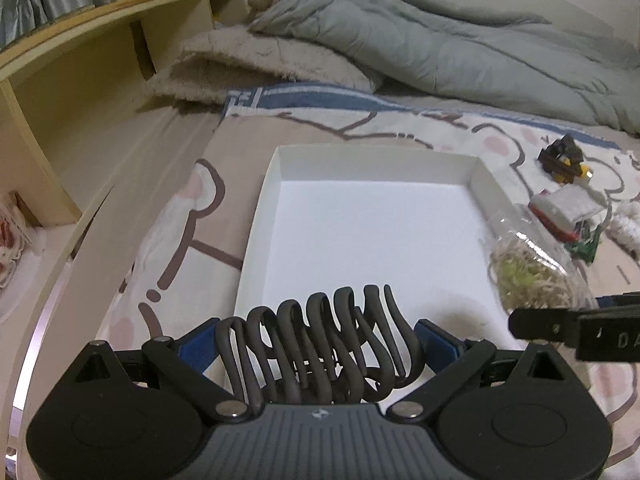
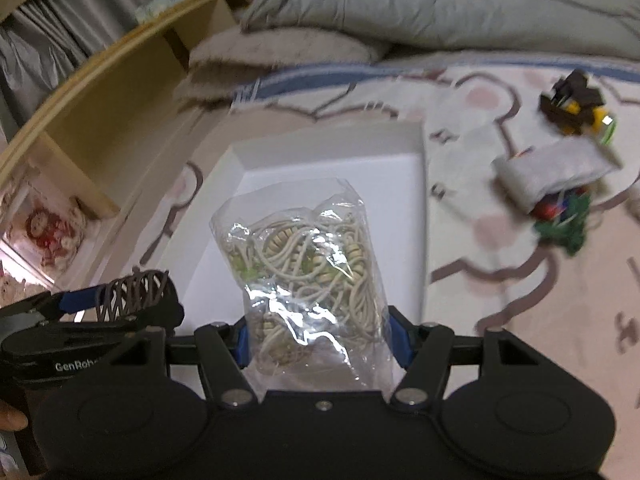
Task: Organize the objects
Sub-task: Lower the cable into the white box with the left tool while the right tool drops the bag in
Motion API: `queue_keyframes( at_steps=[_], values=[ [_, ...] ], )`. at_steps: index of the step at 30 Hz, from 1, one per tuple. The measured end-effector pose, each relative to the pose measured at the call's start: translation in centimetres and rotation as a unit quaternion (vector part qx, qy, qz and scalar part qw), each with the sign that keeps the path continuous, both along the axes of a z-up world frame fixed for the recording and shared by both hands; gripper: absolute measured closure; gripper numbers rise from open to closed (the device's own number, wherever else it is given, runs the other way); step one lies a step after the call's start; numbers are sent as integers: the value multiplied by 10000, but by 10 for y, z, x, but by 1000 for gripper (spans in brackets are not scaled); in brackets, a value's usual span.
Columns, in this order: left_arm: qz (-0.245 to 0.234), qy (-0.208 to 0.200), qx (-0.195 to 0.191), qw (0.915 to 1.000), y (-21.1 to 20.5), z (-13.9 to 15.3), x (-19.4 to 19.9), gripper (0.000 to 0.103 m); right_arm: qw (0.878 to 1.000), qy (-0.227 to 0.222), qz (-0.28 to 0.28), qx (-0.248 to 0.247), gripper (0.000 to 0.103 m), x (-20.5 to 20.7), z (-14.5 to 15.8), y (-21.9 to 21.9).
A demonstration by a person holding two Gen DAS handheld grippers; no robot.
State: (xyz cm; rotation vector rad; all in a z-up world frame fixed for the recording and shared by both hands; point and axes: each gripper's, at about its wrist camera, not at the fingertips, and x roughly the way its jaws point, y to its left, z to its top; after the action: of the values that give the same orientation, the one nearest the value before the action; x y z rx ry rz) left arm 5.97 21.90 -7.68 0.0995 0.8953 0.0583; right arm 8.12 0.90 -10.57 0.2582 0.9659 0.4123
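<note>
Bed scene, patterned blanket [image 1: 168, 240] spread across it, a shallow white tray [image 1: 372, 160] lying open on top. Left gripper [image 1: 320, 344] pinches a bundle of dark metal S-hooks [image 1: 320, 340] between its blue pads [image 1: 196, 350], held just over the near edge of the tray; the same bundle shows at lower left in the right wrist view [image 2: 132, 292]. Right gripper [image 2: 320, 340] is closed on a clear plastic bag [image 2: 304, 264] of pale cords and beads, the bag standing up from between the fingers [image 2: 400, 340] above the tray floor [image 2: 224, 248]; it also shows at the tray's right side in the left wrist view [image 1: 532, 276]. To the right of the tray, on the blanket: a dark toy with yellow parts [image 2: 572, 104], a white folded cloth [image 2: 556, 176] lying over something red and green, probably yarn, though blur makes that hard to read. Grey quilt [image 1: 440, 40] heaped at the back, a fuzzy beige pillow [image 1: 256, 60] beside it, wooden headboard shelf [image 1: 100, 48] at left.
</note>
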Motion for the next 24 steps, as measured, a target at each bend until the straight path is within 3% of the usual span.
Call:
queue_keyframes(
  at_steps=[4,6,7,8,15,24],
  values=[
    [-27,162,-18,9999,1,-12,5,2,9999,120,81,-14,36,3,-14,11],
    [-56,302,23,9995,0,-18,7,2,9998,178,60,55,25,5,-20,11],
    [-56,384,73,9992,-1,-21,8,2,9997,221,34,74,14,6,-22,11],
    [-47,435,125,9990,-2,-23,9,2,9997,256,0,59,12,8,-23,10],
    [61,587,20,9983,-5,-23,10,0,9998,175,74,8,12,10,-14,-3],
    [204,483,182,9985,-3,-15,7,0,9996,-39,265,8,12,3,0,-6]
  ],
)
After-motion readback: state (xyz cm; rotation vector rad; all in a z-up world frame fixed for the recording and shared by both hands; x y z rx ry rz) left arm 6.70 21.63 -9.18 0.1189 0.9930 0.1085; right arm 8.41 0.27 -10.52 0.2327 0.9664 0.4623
